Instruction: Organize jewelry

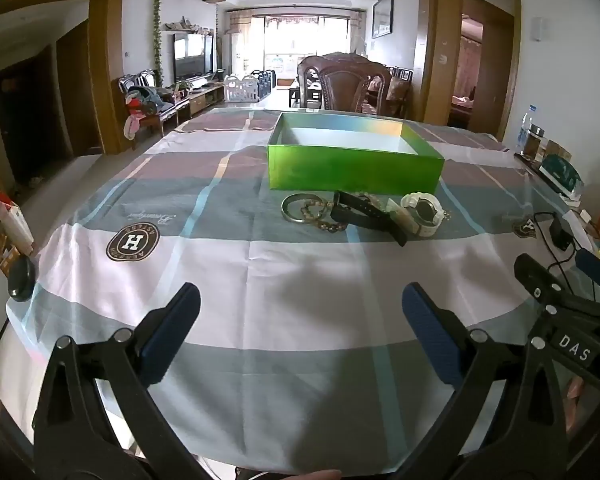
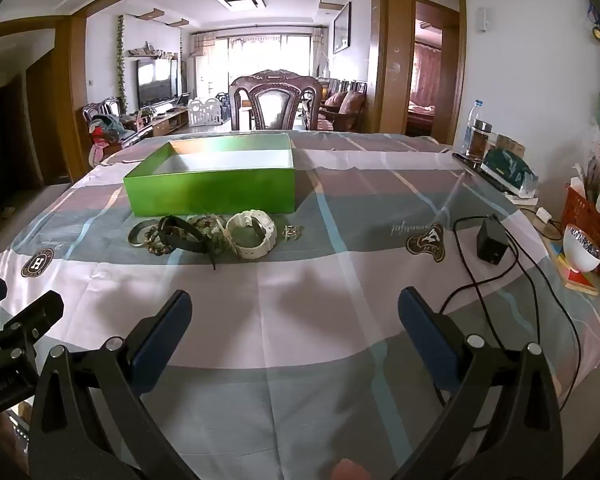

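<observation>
Both grippers sit nearest you, low over the near edge of the tablecloth (image 1: 300, 264), and neither holds anything. Your left gripper (image 1: 300, 332) has its blue pads spread wide with only bare cloth between them; your right gripper (image 2: 294, 340) is just as wide and just as empty. Each tilts gently downward toward the table, side by side, with the right one's frame showing at the right edge of the left wrist view.

Watch the black cable (image 2: 512, 280) first: it loops across the cloth just beside your right gripper's outer finger and runs to a black adapter (image 2: 491, 246). A sideways sweep could likely snag it and drag the adapter.

Farther out, the jewelry lies in a tangled row just in front of the green box (image 1: 354, 168): a metal bangle (image 1: 298, 208), a beaded bracelet (image 1: 332, 226), a black watch (image 1: 366, 216) and a white watch (image 1: 422, 214), overlapping one another, plus a small metal piece (image 2: 291, 233) apart to the right in the right wrist view. Closing on one item probably lifts its neighbour too, since the black strap lies over the beads. The bangle lies flat, so your pads may slide over it and bunch the slick cloth instead.

The box stands open and looks empty; a low carry could knock its near wall and shove it away.
</observation>
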### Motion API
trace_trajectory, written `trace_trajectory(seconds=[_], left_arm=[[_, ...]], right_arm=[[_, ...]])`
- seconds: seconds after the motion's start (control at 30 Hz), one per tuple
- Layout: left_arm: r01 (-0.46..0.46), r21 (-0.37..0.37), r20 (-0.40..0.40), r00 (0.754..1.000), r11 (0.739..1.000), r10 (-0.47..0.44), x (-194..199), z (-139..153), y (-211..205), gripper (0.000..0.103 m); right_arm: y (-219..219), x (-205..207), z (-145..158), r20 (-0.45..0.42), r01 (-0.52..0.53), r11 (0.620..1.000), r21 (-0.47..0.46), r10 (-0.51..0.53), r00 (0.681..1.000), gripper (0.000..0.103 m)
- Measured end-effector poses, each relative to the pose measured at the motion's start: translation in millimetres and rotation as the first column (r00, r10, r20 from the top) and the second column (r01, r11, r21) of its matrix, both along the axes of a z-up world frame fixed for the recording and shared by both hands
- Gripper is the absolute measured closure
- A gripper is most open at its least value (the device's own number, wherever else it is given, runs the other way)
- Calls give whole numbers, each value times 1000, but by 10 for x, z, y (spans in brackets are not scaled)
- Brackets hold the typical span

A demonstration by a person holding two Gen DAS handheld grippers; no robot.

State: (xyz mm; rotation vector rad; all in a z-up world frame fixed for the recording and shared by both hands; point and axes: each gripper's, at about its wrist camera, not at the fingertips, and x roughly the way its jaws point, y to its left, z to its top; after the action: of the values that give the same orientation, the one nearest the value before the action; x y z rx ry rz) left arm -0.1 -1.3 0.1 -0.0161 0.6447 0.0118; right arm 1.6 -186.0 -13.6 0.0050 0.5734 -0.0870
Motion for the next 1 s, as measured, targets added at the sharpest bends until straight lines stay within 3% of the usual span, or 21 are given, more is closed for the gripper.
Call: trace_trajectory(seconds=[1.0], left_arm=[[5, -7, 2, 1000, 1000, -5, -7, -9, 5, 3]], right_arm=[[14, 0, 1, -14, -10, 1000, 16, 10, 1000, 3]])
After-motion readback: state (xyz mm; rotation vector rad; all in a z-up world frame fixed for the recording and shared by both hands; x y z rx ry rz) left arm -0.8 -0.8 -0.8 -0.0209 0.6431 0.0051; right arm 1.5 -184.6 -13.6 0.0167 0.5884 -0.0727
